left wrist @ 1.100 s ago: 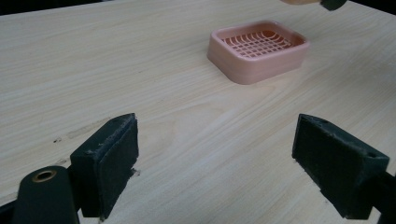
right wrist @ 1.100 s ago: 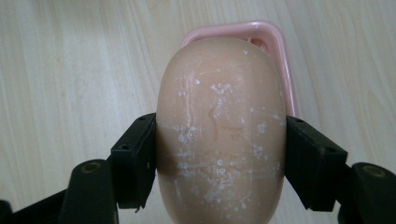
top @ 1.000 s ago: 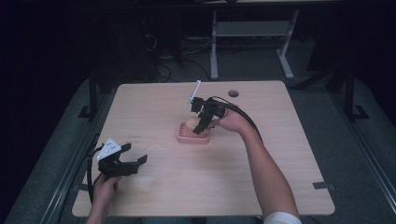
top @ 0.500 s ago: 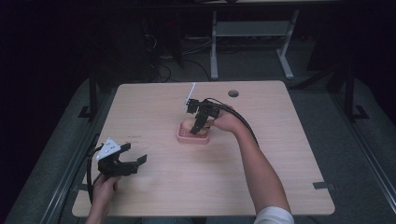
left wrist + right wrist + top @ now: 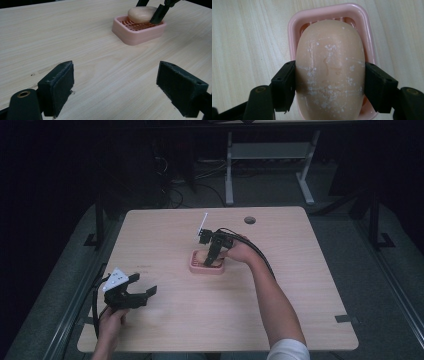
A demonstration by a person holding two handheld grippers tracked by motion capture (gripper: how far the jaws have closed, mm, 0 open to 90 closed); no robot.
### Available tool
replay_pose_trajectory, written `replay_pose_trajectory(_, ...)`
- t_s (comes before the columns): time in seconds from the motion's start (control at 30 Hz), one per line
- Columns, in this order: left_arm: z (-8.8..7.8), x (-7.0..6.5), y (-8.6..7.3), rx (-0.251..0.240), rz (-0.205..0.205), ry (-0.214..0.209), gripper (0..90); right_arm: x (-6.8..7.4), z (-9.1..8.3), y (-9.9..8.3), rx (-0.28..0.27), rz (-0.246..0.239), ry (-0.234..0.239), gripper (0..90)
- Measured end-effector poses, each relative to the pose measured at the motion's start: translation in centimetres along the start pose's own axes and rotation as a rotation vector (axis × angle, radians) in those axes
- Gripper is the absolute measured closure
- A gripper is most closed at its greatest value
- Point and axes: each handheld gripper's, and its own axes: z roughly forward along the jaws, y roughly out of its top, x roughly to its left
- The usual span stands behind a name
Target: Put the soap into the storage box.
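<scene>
A pale wooden table (image 5: 310, 285) takes up most of the room in front of me, with a small round hole (image 5: 250, 220) near its far edge. The person leans in from the near side, both forearms out over the top.

The right gripper (image 5: 214, 254) is out near the middle of the table, tipped steeply down over a pink soap dish (image 5: 200, 268). Its 2 black jaws are clamped against the sides of a peach-coloured bar of soap (image 5: 329, 72), which is scuffed with white flecks. From the right gripper view the bar sits over the dish and hides most of its slatted floor; I cannot tell whether the soap touches the slats or hangs just above them. A white tag (image 5: 202, 225) sticks up behind the gripper.

The left gripper (image 5: 137, 292) rests low at the near left corner, well apart from the dish, with a grey 3-cornered plate on top. Its jaws stand wide apart with nothing but bare wood between them
</scene>
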Motion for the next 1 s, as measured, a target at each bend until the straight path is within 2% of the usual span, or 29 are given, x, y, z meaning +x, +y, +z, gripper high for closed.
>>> replay_pose_trajectory(0.87, -0.05, 0.01, 0.01, 0.0, 0.0, 0.0, 14.3, -0.08, 0.73, -0.02, 0.028, -0.013, -0.003, 31.4)
replay_pose_trajectory(0.97, -0.05, 0.0, 0.01, 0.0, 0.001, 0.0, 14.3, -0.07, 0.54, 0.01, 0.009, -0.009, 0.001, 31.3)
replay_pose_trajectory(1.0, -0.04, 0.0, 0.01, -0.001, 0.0, 0.0, 14.3, -0.04, 0.02, 0.12, -0.023, -0.005, 0.002, 32.0)
